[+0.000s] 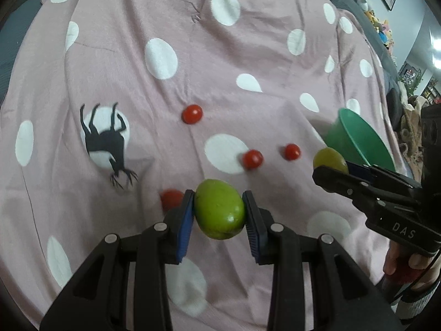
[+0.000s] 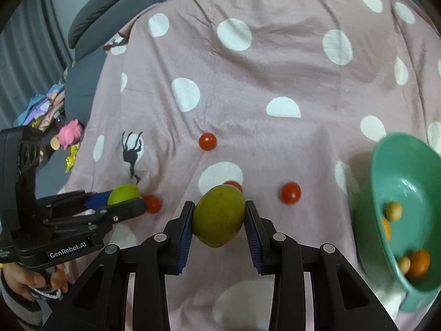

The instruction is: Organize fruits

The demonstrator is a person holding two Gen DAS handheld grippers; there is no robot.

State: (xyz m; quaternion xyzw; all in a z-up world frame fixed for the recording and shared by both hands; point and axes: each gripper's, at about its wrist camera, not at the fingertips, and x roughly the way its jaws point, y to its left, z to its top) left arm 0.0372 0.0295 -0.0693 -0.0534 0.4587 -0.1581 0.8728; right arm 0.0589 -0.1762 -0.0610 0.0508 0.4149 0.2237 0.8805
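My left gripper point(image 1: 218, 211) is shut on a bright green fruit point(image 1: 219, 209), held above the pink dotted blanket point(image 1: 171, 27). The right gripper point(image 2: 218, 216) is shut on a yellow-green fruit point(image 2: 219, 215). Each gripper shows in the other's view: the right gripper point(image 1: 335, 165) with its fruit point(image 1: 328, 158), the left gripper point(image 2: 129, 200) with its fruit point(image 2: 123, 193). Several red cherry tomatoes point(image 1: 192, 114) point(image 1: 252, 159) point(image 1: 292, 151) point(image 2: 290, 192) lie on the blanket. A teal bowl point(image 2: 386, 171), tilted at the right, holds small orange and tan fruits point(image 2: 419, 262).
Grey pillows point(image 2: 115, 2) lie at the head of the bed. Toys and wrappers point(image 2: 69, 135) sit beside the bed on the left. A hand point(image 2: 30, 278) grips the left tool's handle. Another hand point(image 1: 399, 259) holds the right one.
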